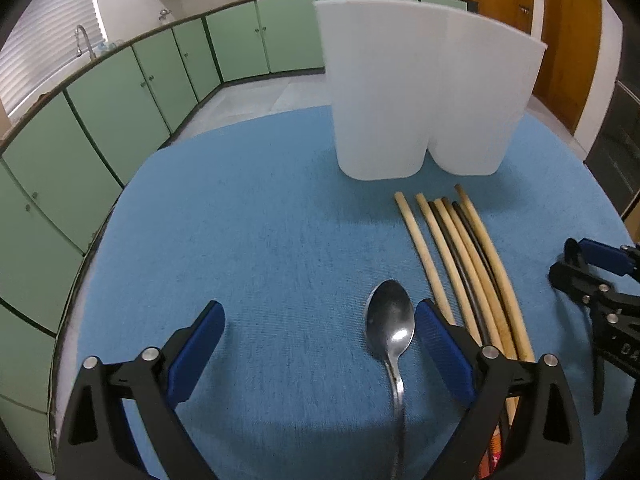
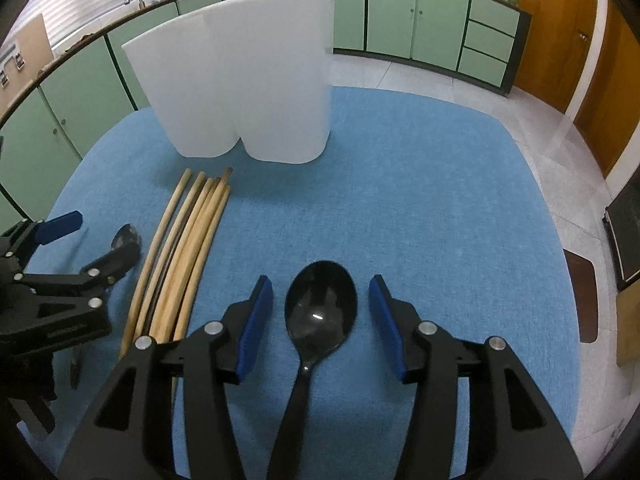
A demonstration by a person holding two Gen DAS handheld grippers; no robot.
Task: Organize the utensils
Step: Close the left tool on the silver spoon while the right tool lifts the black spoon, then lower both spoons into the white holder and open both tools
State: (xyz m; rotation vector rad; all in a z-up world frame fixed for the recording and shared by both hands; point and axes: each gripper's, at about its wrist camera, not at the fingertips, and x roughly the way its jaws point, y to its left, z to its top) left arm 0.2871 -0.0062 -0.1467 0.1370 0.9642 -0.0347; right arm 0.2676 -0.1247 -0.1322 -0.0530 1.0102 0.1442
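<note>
A steel spoon (image 1: 390, 328) lies bowl-up on the blue cloth, between the fingers of my left gripper (image 1: 320, 320). That gripper is open, and its right pad (image 1: 436, 340) is close beside the spoon. A black plastic spoon (image 2: 320, 304) lies between the pads of my right gripper (image 2: 320, 292), which is open with a gap on both sides. Several wooden and dark chopsticks (image 1: 460, 248) (image 2: 188, 240) lie side by side between the two spoons. A white two-compartment holder (image 1: 420, 88) (image 2: 244, 80) stands upright behind them. Each view shows the other gripper: the right gripper (image 1: 576, 264) and the left gripper (image 2: 94, 244).
The blue cloth (image 1: 260, 220) covers a table whose left edge (image 1: 80, 264) drops to the kitchen floor. Green cabinets (image 1: 120, 112) run along the far walls. A wooden door (image 2: 560, 40) is at the back right.
</note>
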